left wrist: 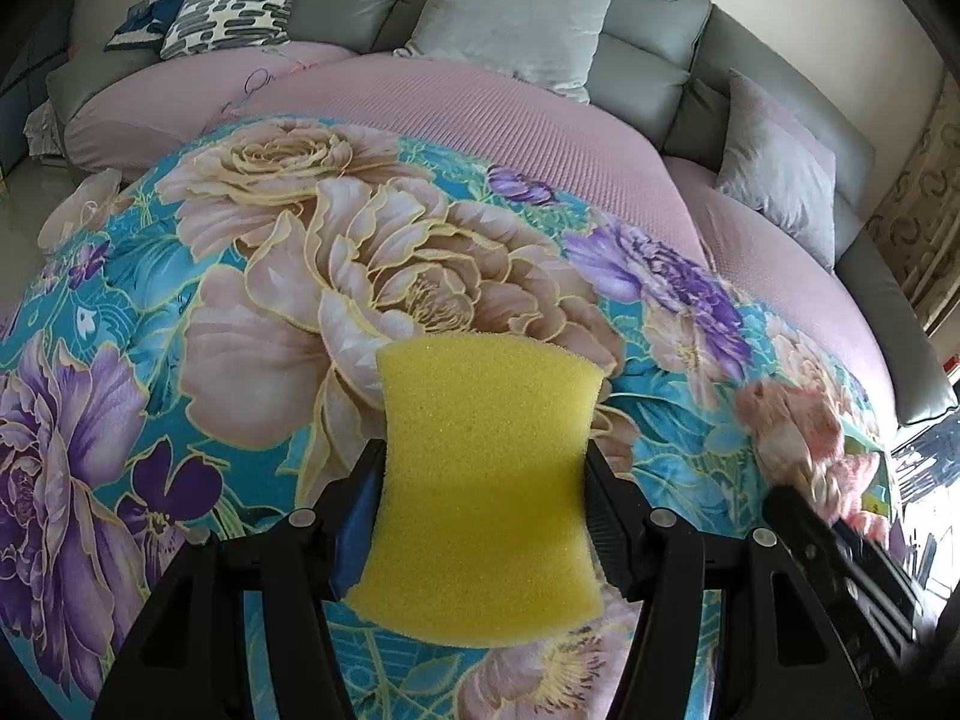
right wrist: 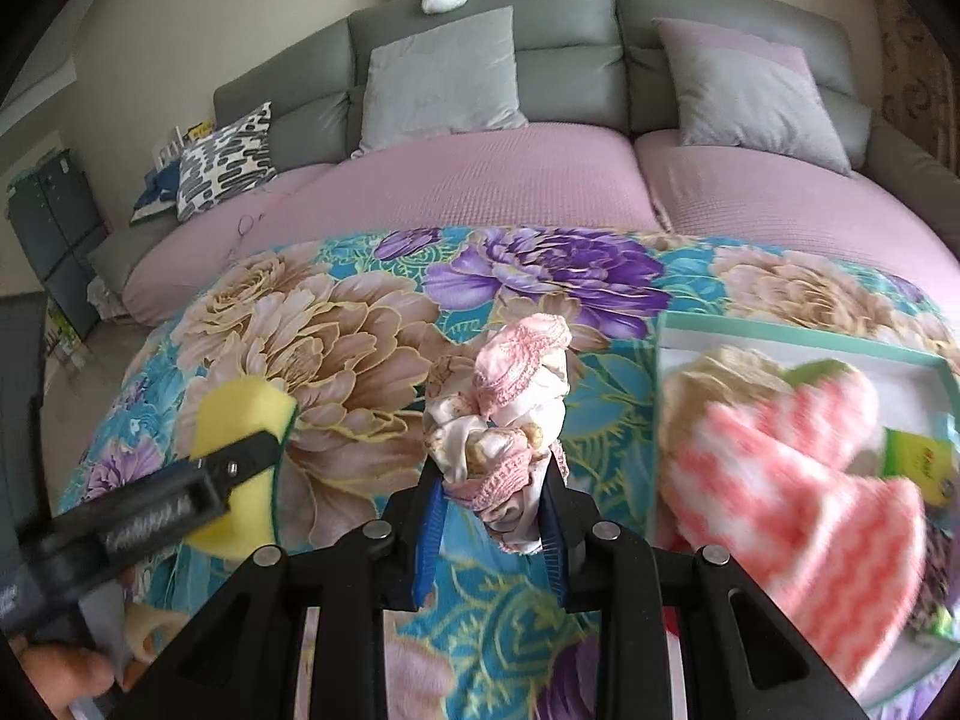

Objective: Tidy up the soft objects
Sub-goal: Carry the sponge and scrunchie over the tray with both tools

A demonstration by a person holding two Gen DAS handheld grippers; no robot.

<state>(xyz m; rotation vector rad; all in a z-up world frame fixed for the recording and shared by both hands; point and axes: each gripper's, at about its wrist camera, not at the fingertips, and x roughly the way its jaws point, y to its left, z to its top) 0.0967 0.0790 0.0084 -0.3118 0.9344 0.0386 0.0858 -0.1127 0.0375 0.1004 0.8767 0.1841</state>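
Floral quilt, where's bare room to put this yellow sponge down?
Free: the floral quilt between the left claw holding the yellow sponge and the pink waffle bedcover. Crowded: the right side, where the teal-rimmed tray is heaped with pink-and-white knits.

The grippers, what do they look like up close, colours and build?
Both are matte black plastic with angular, triangular cut-out linkages and round silver pivot pins. The left gripper has a blue pad on one of its jaws and a dark ribbed pad on the other. The right gripper carries blue ribbed pads on both.
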